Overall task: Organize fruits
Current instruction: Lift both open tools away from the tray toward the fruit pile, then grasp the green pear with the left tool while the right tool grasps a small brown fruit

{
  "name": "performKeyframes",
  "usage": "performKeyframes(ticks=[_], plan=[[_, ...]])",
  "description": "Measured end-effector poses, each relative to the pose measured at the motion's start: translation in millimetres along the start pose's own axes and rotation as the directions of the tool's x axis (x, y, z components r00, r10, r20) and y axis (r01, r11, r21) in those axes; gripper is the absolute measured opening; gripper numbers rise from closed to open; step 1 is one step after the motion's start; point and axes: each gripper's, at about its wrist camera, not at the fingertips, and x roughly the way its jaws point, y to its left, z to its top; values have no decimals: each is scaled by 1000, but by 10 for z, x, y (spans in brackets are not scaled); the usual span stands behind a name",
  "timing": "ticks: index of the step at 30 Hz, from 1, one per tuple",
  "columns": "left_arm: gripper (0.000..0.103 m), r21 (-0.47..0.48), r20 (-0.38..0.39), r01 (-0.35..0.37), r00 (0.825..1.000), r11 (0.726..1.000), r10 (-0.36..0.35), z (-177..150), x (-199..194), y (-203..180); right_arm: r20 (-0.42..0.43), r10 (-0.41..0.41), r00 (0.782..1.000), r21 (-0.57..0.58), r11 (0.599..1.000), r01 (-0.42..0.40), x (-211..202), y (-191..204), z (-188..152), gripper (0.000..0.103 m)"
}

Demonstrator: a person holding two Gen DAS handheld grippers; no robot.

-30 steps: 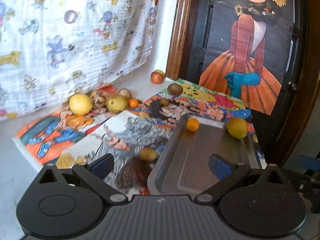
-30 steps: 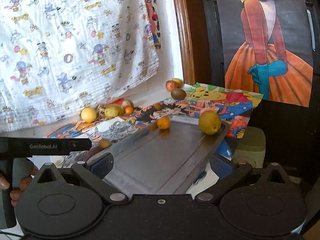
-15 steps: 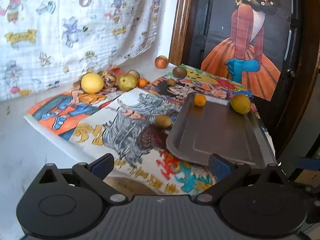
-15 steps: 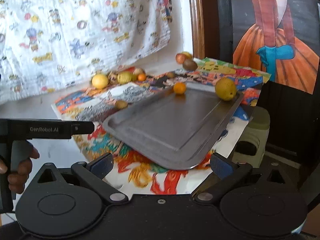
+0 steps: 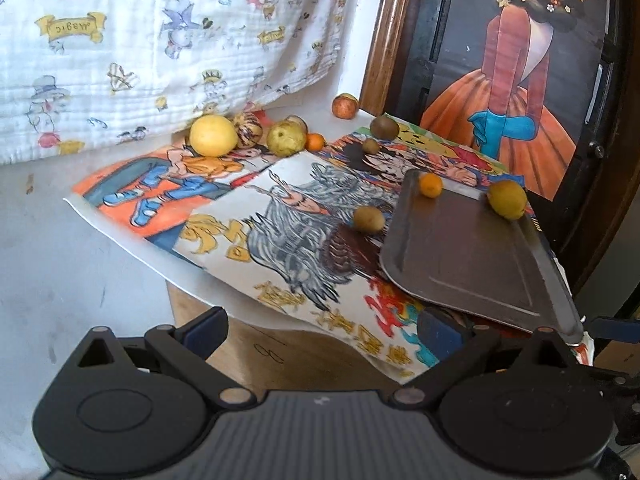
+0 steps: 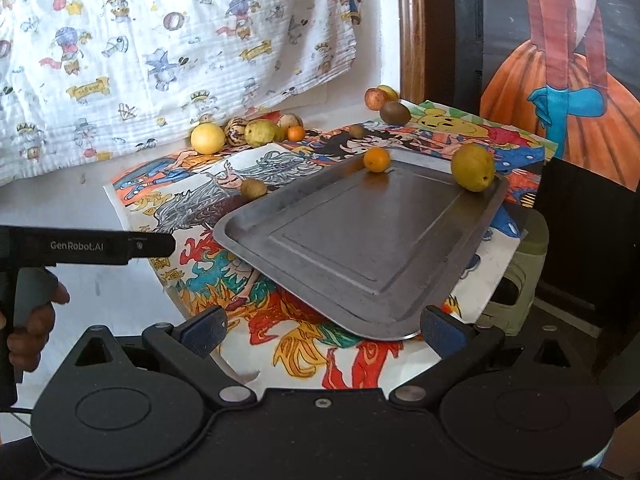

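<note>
Both grippers are held back from the table with jaws spread wide and nothing between them: the left gripper (image 5: 322, 330) and the right gripper (image 6: 323, 327). A flat grey metal tray (image 6: 360, 236) lies on colourful cartoon posters (image 5: 280, 248) and carries only a small orange mandarin (image 6: 376, 159) and a yellow-green guava (image 6: 473, 167) at its far edge. The remaining fruit lies off the tray; a small brown kiwi (image 5: 368, 219) sits just beside the tray's left rim, and a cluster including a round yellow lemon (image 5: 213, 135) rests against the patterned white cloth (image 5: 160, 40). The kiwi is judged the nearest pick (round, likely to roll), so it should be approached from above and closed on squarely. Only the right wrist view shows the person's hand (image 6: 30, 320) on the left gripper's handle
</note>
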Motion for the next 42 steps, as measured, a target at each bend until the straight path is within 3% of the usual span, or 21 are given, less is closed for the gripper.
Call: performKeyframes(ticks=[9, 19, 28, 35, 42], plan=[[103, 7, 15, -25, 1000, 1000, 24, 128, 66, 147, 11, 35, 999, -112, 993, -34, 116, 71, 214, 102], [103, 51, 41, -27, 999, 998, 25, 309, 161, 153, 47, 83, 995, -255, 964, -68, 133, -16, 671, 102], [103, 64, 72, -43, 997, 997, 38, 723, 334, 402, 23, 169, 985, -361, 921, -150, 448, 168, 990, 102], [103, 81, 112, -21, 994, 997, 12, 1235, 693, 602, -43, 206, 977, -343, 916, -209, 923, 361, 1033, 93], [103, 207, 119, 12, 992, 978, -38, 1451, 1111, 489, -71, 247, 966, -358, 898, -256, 1267, 428, 1149, 79]])
